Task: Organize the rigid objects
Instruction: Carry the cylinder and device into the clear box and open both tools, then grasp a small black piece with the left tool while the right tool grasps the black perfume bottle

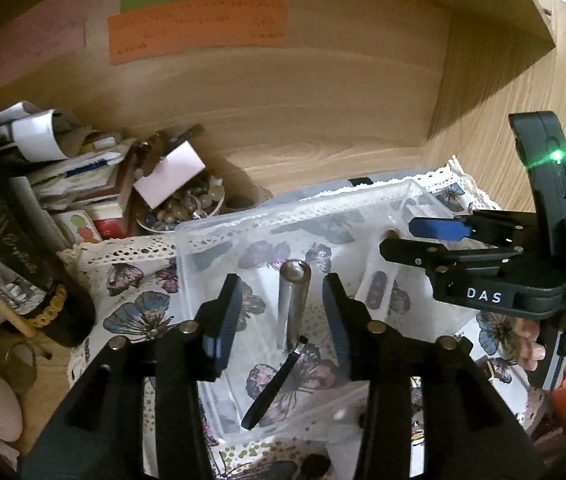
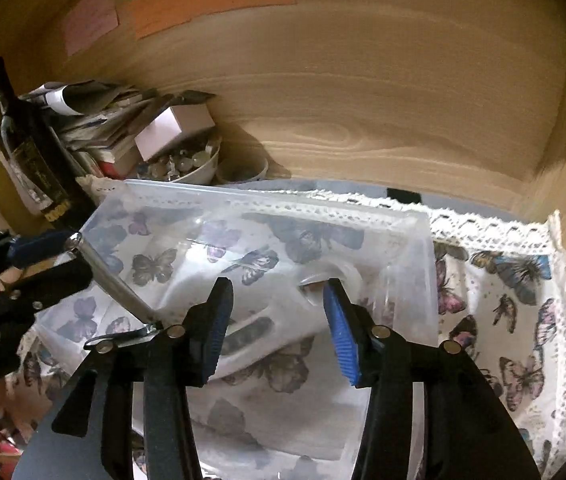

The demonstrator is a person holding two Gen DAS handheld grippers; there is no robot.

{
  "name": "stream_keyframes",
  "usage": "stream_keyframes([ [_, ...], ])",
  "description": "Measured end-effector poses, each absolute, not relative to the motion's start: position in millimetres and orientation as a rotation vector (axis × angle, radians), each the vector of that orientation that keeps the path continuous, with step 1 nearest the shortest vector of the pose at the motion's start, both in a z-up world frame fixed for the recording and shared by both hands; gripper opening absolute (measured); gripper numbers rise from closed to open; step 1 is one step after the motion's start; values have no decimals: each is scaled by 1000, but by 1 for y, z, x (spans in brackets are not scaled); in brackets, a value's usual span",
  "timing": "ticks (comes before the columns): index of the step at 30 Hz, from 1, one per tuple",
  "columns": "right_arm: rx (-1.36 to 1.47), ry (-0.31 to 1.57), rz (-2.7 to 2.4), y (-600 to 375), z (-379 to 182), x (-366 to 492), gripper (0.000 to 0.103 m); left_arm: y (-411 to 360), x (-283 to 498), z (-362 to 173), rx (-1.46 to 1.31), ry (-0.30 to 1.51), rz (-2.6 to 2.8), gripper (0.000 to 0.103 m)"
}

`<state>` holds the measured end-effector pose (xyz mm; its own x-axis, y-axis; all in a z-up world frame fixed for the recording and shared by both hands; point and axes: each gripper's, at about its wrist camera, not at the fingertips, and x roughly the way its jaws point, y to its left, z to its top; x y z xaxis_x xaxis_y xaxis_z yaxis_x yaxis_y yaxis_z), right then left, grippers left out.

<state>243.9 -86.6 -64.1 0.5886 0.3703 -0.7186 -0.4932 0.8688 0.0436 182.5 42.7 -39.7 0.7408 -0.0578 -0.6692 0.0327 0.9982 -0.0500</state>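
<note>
A clear plastic bin (image 1: 187, 240) sits on a butterfly-print cloth (image 1: 135, 312); it also shows in the right wrist view (image 2: 411, 220). A silver metal cylinder (image 1: 293, 300) with a black strap (image 1: 271, 388) lies between the open fingers of my left gripper (image 1: 283, 312), over the bin. The cylinder (image 2: 111, 276) shows at the left in the right wrist view. My right gripper (image 2: 279, 320) is open over a white plastic object (image 2: 275, 312) inside the bin. The right gripper also shows in the left wrist view (image 1: 423, 236).
A dark wine bottle (image 2: 31, 152), a stack of papers (image 2: 95, 120), a pink box (image 2: 171, 126) and a bowl of small round things (image 2: 187, 164) stand at the back left. Wooden walls (image 2: 363, 100) close the back and right. Coloured paper notes (image 1: 199, 24) hang on the back wall.
</note>
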Motion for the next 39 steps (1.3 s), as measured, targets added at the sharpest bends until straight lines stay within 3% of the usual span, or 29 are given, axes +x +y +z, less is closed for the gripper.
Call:
stream_keyframes([
  [6,-167,739,499,-90,-47,227,49,42,165,-24,-26,679,-33,57],
  [13,-209,602,453,-98,-21,188,72,39,134,-4,4,599,-5,80],
  [18,-230,568,441,-106,-13,165,82,38,112,0,4,568,13,94],
  [23,-250,567,414,-117,-18,144,83,39,92,-8,-2,590,22,96],
  [39,-262,814,415,-148,-88,121,83,47,69,-93,-43,856,15,96],
])
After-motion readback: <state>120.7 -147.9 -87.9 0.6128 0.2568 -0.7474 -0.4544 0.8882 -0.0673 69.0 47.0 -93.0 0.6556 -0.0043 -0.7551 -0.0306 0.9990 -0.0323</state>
